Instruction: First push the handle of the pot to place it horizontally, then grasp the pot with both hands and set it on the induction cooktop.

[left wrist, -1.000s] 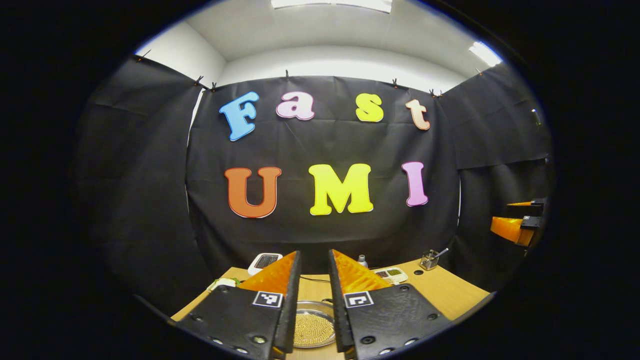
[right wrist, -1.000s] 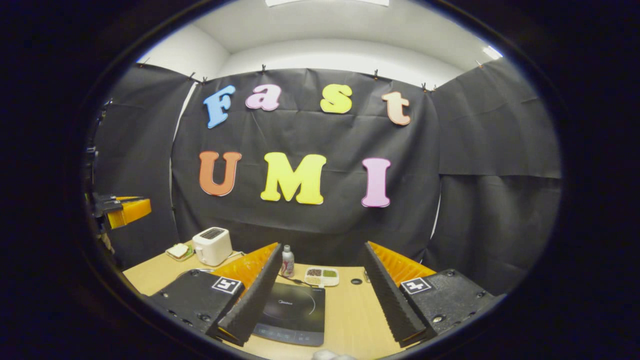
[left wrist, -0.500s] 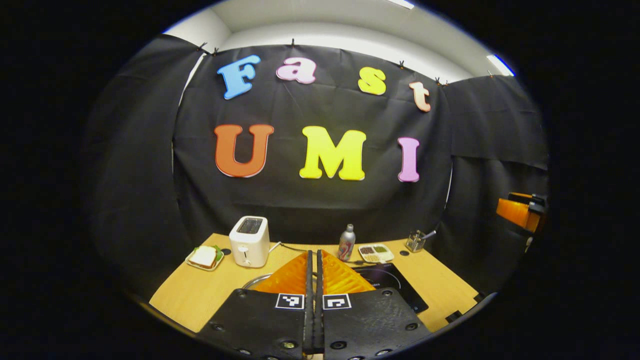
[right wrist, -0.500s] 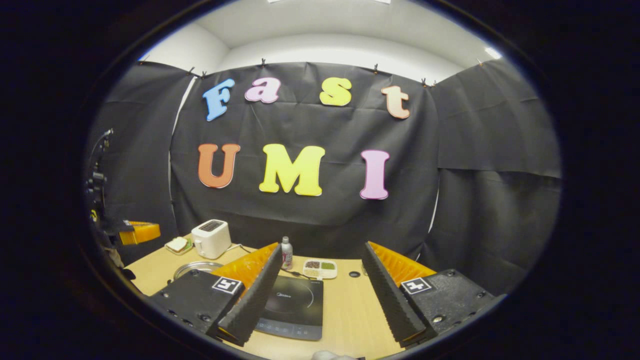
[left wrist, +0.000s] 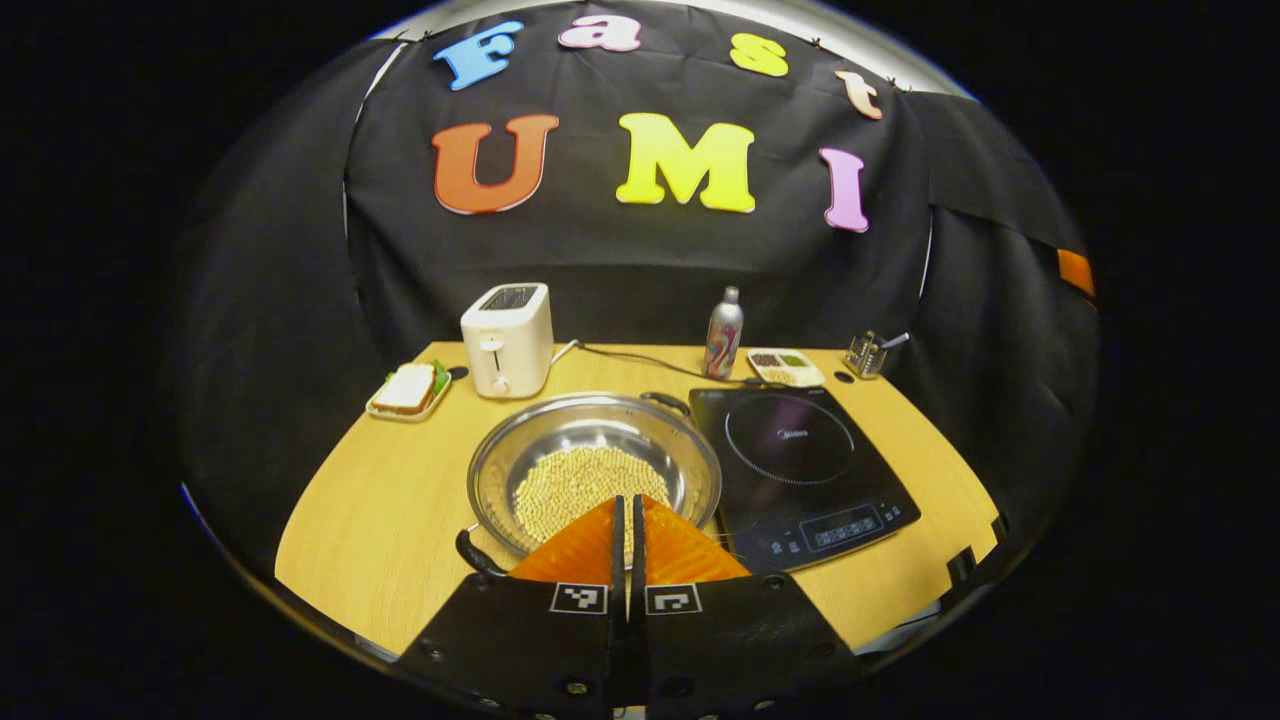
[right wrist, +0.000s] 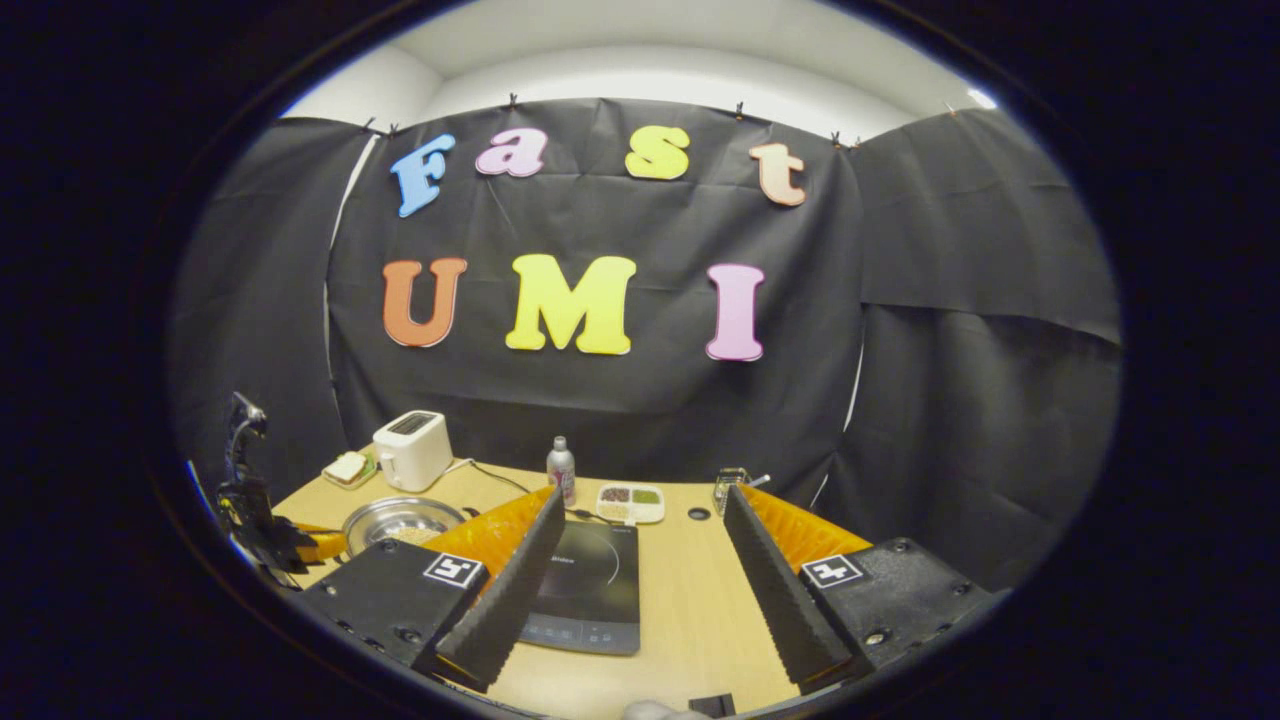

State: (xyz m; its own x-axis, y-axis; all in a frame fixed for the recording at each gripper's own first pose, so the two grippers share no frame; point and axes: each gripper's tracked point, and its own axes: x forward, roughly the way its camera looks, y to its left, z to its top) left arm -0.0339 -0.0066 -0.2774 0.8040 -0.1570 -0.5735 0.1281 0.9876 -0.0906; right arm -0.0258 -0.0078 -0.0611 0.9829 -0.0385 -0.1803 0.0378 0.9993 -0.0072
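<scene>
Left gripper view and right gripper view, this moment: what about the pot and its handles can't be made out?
- Pot, left gripper view: its near rim is hidden behind the shut left gripper; the near handle is partly covered.
- Pot, right gripper view: small and far off; its handles are too small to tell, its right edge behind the open right gripper.

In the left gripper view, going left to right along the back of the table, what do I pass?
sandwich plate → toaster → bottle → divided snack tray → small wire holder
</scene>
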